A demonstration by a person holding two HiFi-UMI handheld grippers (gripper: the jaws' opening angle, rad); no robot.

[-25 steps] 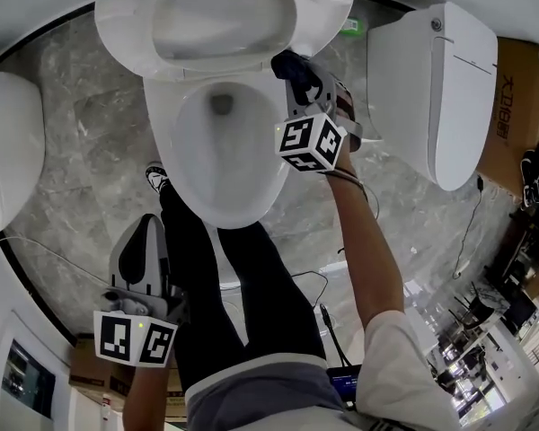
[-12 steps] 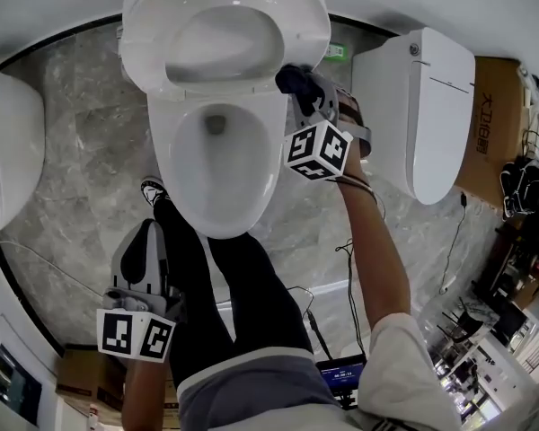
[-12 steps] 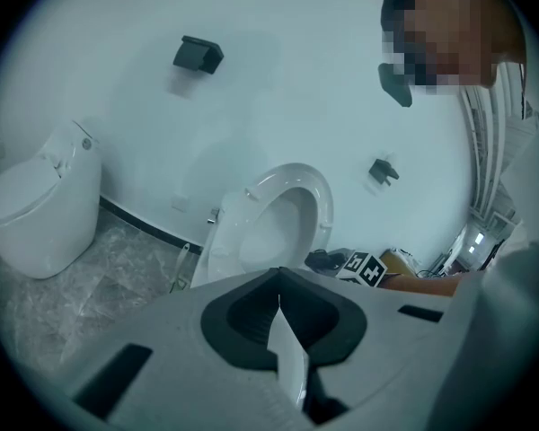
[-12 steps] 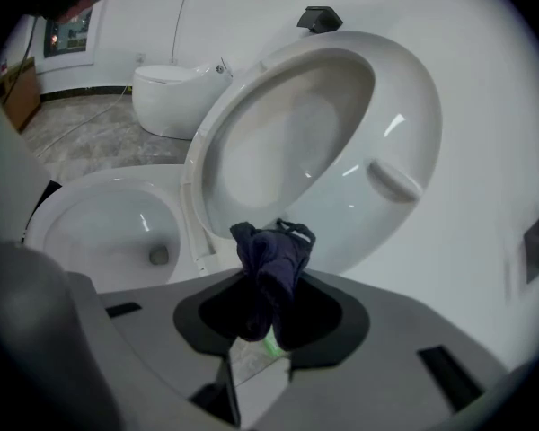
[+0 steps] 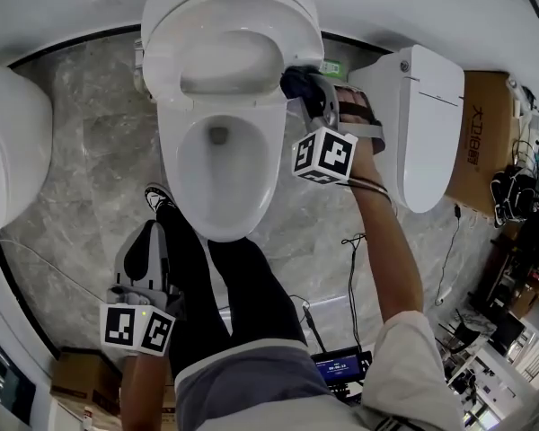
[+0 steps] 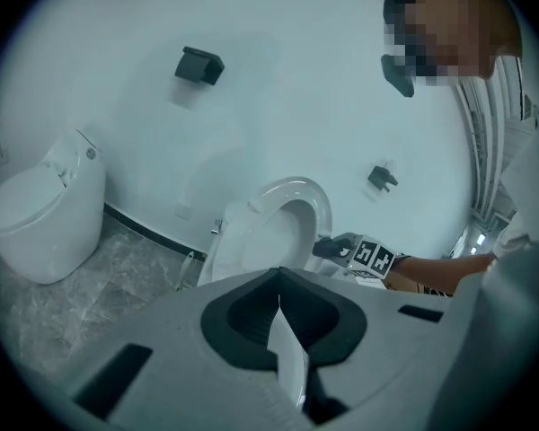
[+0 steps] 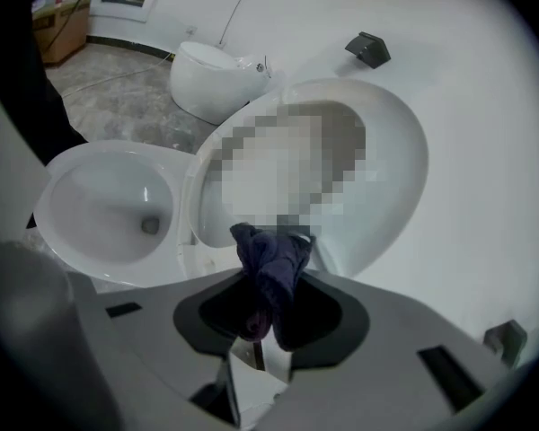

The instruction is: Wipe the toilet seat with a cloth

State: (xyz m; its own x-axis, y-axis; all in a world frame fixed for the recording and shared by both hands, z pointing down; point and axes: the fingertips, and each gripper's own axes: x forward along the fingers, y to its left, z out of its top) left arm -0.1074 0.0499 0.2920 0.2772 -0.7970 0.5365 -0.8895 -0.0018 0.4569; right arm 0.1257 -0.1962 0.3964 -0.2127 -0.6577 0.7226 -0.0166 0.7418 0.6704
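The right tongs (image 5: 307,92), pinching the dark cloth (image 5: 295,81), have climbed from the joint between the bowl (image 5: 220,169) and the raised toilet seat (image 5: 229,25) to a spot a little higher on the seat's right edge, which lies just left of the tongs' tips. The wrist has rolled, so the marker cube (image 5: 324,156) behind the tongs shows its faces at a new tilt.

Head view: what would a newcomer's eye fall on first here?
The white toilet fills the centre, its seat raised. At the seat's right edge the right gripper is shut on a dark blue cloth. The left gripper hangs shut and empty at lower left, beside the person's leg.
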